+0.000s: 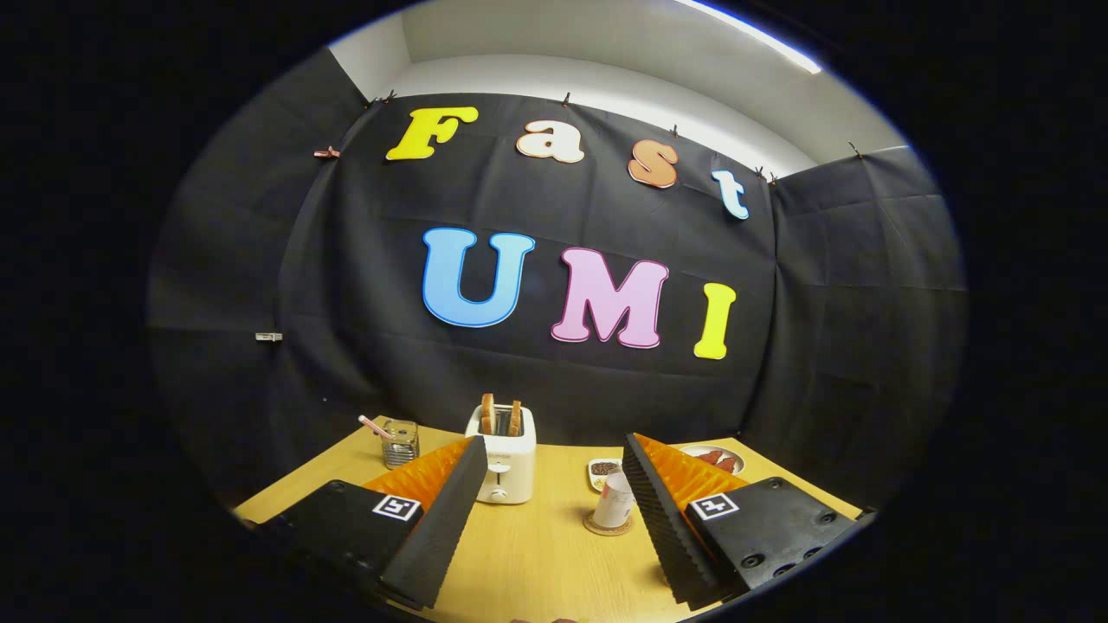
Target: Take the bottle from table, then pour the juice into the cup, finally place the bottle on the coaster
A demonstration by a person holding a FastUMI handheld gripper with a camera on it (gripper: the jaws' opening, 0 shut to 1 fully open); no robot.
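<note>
So the gripper [550, 484] is hanging over the wooden table [537, 562] with its fingers spread wide apart and nothing between them. The bottle [614, 500] is already sitting upright on the round coaster [607, 524], ahead of the fingers and right next to the inner edge of the right one, not touching it as far as I can tell. Further back there's a white toaster [502, 454] with two slices of toast sticking up, a glass [400, 442] with a pink straw beyond the left finger, a small dish [602, 470] of something dark behind the bottle, and a plate [714, 456] past the right finger.
</note>
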